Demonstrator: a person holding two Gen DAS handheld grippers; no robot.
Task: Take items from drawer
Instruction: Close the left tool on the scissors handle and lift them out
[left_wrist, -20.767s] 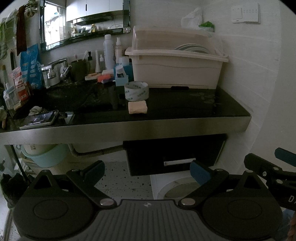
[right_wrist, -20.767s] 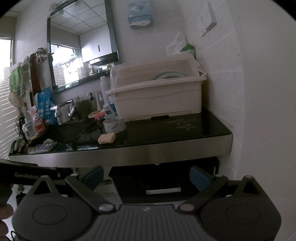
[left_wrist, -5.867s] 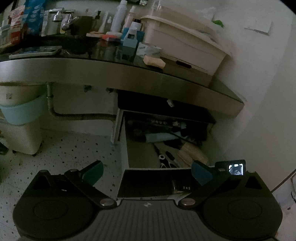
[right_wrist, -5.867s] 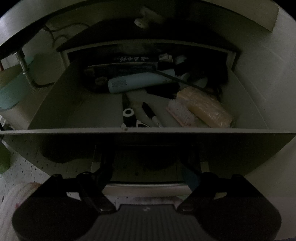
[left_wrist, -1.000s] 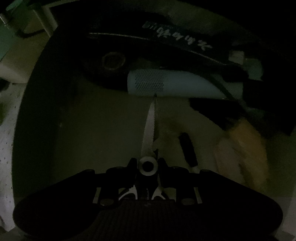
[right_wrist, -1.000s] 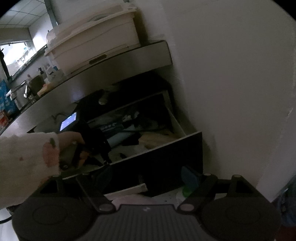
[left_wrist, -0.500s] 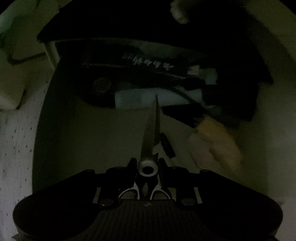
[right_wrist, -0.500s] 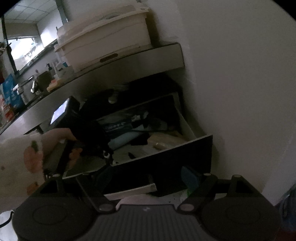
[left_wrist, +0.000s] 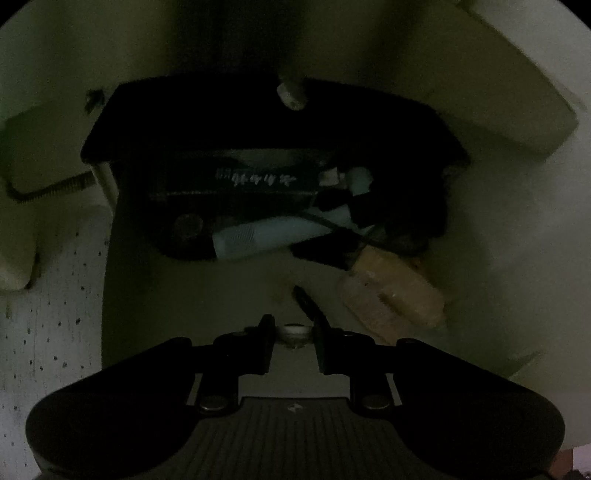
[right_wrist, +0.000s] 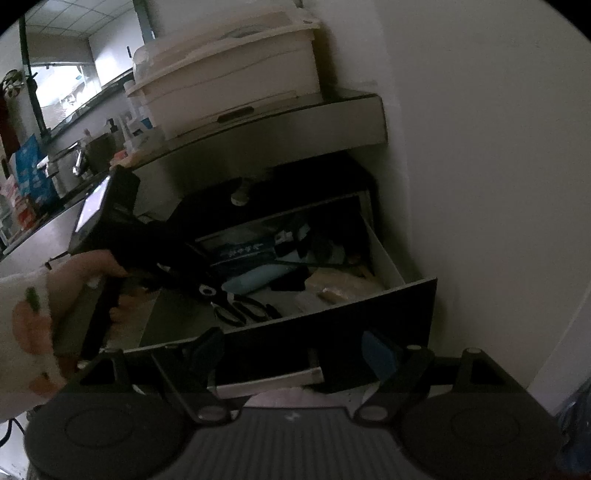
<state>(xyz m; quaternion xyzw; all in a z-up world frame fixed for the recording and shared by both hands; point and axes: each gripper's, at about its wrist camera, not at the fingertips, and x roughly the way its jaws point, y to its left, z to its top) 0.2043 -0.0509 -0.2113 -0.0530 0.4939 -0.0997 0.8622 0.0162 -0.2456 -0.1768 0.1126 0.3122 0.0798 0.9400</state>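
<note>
The open drawer (right_wrist: 384, 254) under the counter holds a pale blue tube-shaped device (left_wrist: 266, 236), a yellow sponge-like pack (left_wrist: 395, 291), a black box with white writing (left_wrist: 255, 181) and a black marker (left_wrist: 308, 304). My left gripper (left_wrist: 293, 325) is shut on a pair of scissors (left_wrist: 293, 331), and only their pivot ring shows between the fingers. In the right wrist view a hand carries that left gripper (right_wrist: 205, 290) above the drawer's left front. The scissors (right_wrist: 243, 310) hang from it with their black handles low. My right gripper (right_wrist: 291, 350) stands open before the drawer front, holding nothing.
A cream dish rack (right_wrist: 229, 81) sits on the dark counter (right_wrist: 280, 125) above the drawer, with a tap (right_wrist: 77, 162) and bottles further left. A white wall (right_wrist: 480, 184) lies close on the right. Left of the drawer are the speckled floor (left_wrist: 44, 295) and a ribbed hose (left_wrist: 55, 188).
My left gripper has lifted up and back with the scissors, so the drawer looks smaller and farther. The blade no longer sticks out ahead in its view. My right gripper has barely moved.
</note>
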